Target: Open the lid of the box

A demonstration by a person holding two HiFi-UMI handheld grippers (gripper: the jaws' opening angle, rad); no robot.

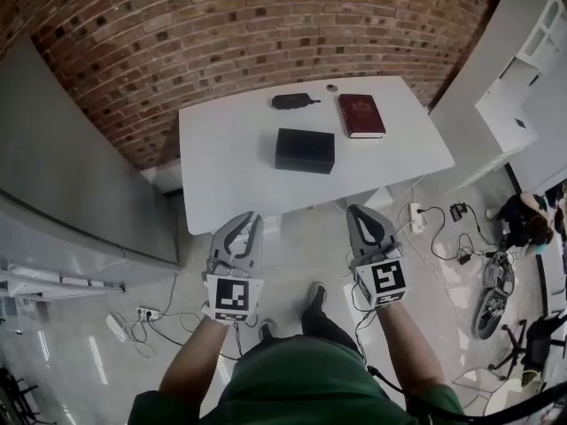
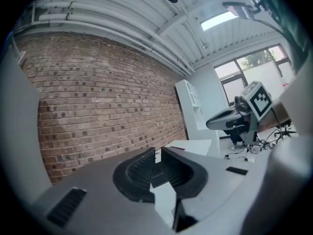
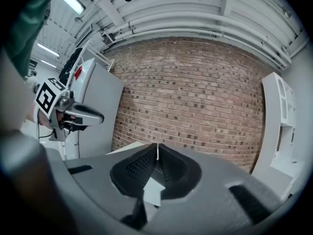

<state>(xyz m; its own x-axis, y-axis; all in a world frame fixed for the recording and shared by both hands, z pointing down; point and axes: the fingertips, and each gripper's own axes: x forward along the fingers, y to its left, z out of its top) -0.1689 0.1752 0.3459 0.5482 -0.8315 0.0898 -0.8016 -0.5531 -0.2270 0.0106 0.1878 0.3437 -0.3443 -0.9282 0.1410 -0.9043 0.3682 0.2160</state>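
Note:
A closed black box (image 1: 304, 150) lies in the middle of the white table (image 1: 221, 175), lid down. Both grippers hang over the floor in front of the table's near edge, well short of the box. My left gripper (image 1: 252, 219) points at the table with its jaws shut and nothing in them. Its own view shows the left gripper (image 2: 158, 152) aimed at the table, the box (image 2: 158, 176) dark beyond its tips. My right gripper (image 1: 358, 212) is also shut and empty. In the right gripper view the right gripper (image 3: 157, 151) has its tips pressed together.
A dark red book (image 1: 361, 115), a black pouch (image 1: 295, 101) and a small round thing (image 1: 332, 88) lie at the table's far side. A brick wall stands behind, a grey cabinet (image 1: 71, 193) left, white shelving (image 1: 523, 87) right. Power strips and cables (image 1: 438, 228) litter the floor.

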